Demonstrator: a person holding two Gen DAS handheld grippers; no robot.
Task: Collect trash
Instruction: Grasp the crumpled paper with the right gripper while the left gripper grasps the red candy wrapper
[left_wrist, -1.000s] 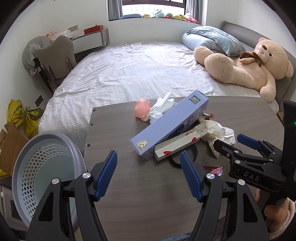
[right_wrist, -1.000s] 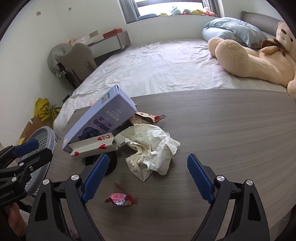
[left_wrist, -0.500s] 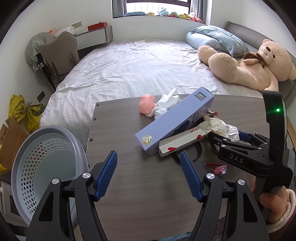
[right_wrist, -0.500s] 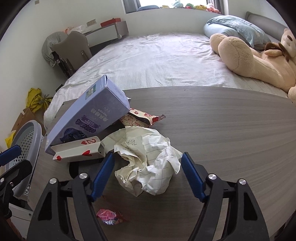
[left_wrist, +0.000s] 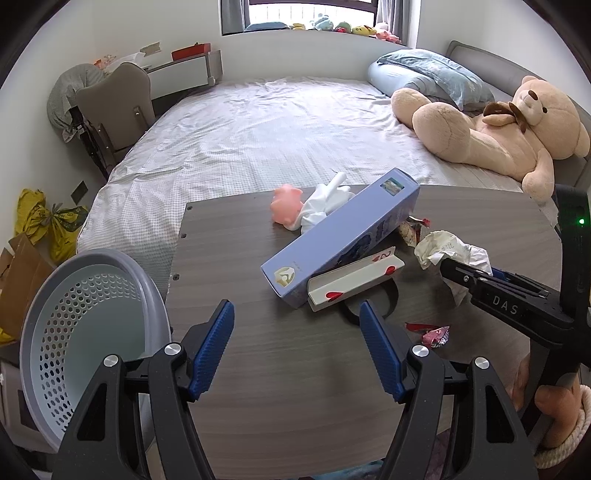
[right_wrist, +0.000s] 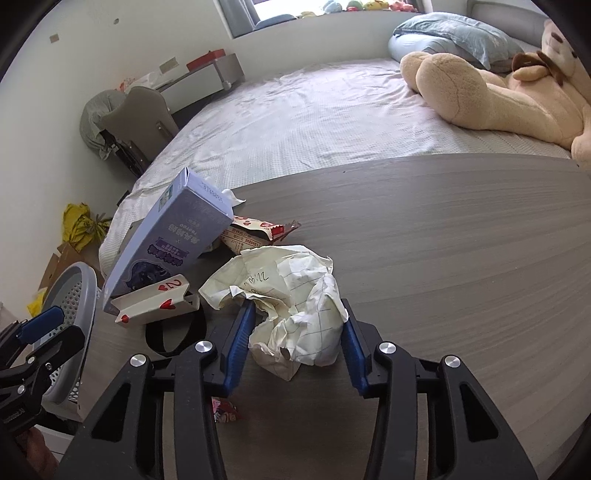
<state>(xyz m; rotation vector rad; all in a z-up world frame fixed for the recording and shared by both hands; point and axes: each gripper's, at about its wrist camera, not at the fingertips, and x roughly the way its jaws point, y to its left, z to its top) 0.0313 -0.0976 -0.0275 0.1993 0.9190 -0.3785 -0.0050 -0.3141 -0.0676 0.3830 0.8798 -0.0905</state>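
Since one second ago the right gripper (right_wrist: 297, 341) has moved forward over the table (right_wrist: 461, 258), and its two blue fingers (right_wrist: 240, 343) now stand on both sides of the crumpled paper (right_wrist: 291, 295), pressing against it on the left and right, where before they were wide apart and behind it. The left gripper (left_wrist: 297, 349) has hardly changed: its jaws are spread wide above bare wood and hold nothing. On the dark grey wood-grain table the crumpled paper lies near the front edge, and just to its left a long lavender box (right_wrist: 173, 240) leans tilted over a playing-card box (right_wrist: 155, 302) with red hearts. A black ring (right_wrist: 173, 332) lies partly under the card box. Behind the paper, touching the lavender box, is a torn snack wrapper (right_wrist: 255, 232). A small pink candy wrapper (left_wrist: 434, 334) lies close to the front edge, partly hidden behind the right gripper in its own view. At the far left corner of the table are a pink toy (left_wrist: 286, 208) and a white cloth (left_wrist: 323, 206) side by side. Beside the left end of the table stands a grey perforated basket (left_wrist: 85, 321). Behind the table is a bed (left_wrist: 258, 133) with a pale sheet, on it a big teddy bear (left_wrist: 491, 125) and a blue pillow (left_wrist: 432, 77). A chair (left_wrist: 118, 107) stands left of the bed near the wall.
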